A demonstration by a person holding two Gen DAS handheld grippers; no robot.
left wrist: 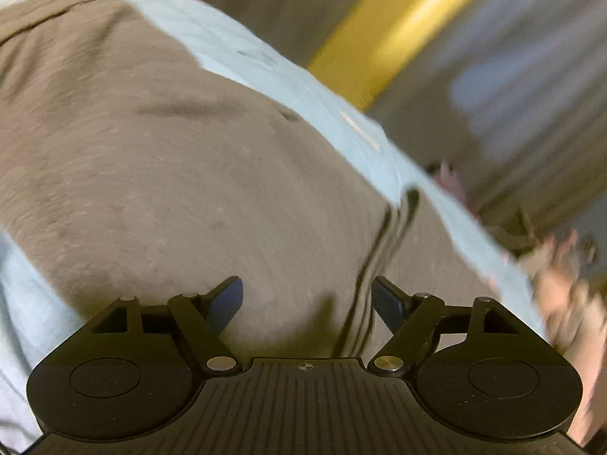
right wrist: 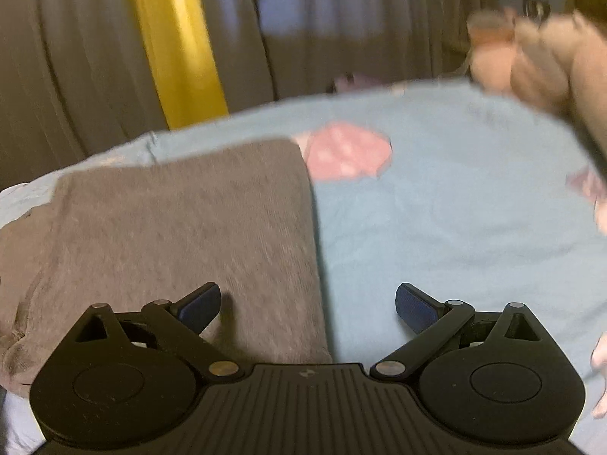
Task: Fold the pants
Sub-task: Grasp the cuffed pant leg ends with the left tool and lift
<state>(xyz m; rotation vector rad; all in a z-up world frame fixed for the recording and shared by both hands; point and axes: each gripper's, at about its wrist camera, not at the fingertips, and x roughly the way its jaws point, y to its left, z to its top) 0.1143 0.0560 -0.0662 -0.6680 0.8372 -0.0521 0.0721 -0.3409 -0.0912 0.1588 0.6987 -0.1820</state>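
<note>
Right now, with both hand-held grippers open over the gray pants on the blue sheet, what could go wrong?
1. The right hand-held gripper straddles the edge of the gray pants; closing here might also pinch the blue sheet.
2. The left hand-held gripper hangs over a layered edge of the pants; it might catch only one layer and undo the fold.

Beyond my light blue bed sheet hang grey-brown curtains with a yellow stripe; pale window light shows between them.
</note>
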